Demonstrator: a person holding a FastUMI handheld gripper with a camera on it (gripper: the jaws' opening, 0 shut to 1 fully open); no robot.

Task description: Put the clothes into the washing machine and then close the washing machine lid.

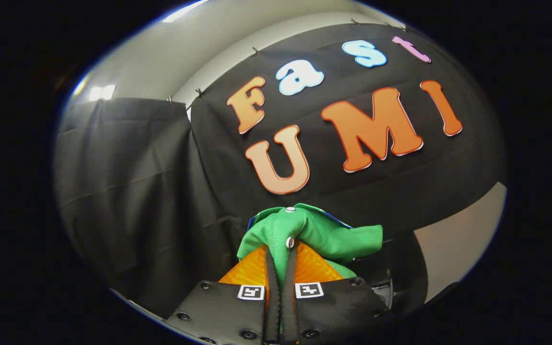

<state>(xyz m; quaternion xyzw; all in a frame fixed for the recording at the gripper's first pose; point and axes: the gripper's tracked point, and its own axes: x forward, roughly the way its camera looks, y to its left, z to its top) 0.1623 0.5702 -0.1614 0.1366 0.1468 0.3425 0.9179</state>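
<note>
Green woven fabric was what we had pinched at this point: a crumpled green cloth garment with small white snap buttons (314, 230), bunched up right at the tips of the hand-held gripper (281, 258). Both fingers were pressed nearly together with a fold of the cloth clamped between them, and the rest of the garment puffed out just ahead of and above the fingertips, with a thin blue edge peeking out behind it. So the grip looked solid enough, though we couldn't tell how much of the garment hung below where we couldn't see.

We were clearly up in the air with it, pointed at the black cloth booth wall (161, 191). Just beyond the fingers, low and off to the right, there was a dark rounded shape (391, 278) that we'd guess was part of the washing machine, but honestly it was too dim to be sure, and we couldn't make out the opening or the lid from there.

Our read on the task: we were mid-carry, clothes picked up but not yet in the drum, lid not yet dealt with. Next move would call for tipping down toward that dark shape, finding the opening, getting the bundle properly over it before letting go, and watching that no trailing sleeve draped over the rim where it would foul the lid.
</note>
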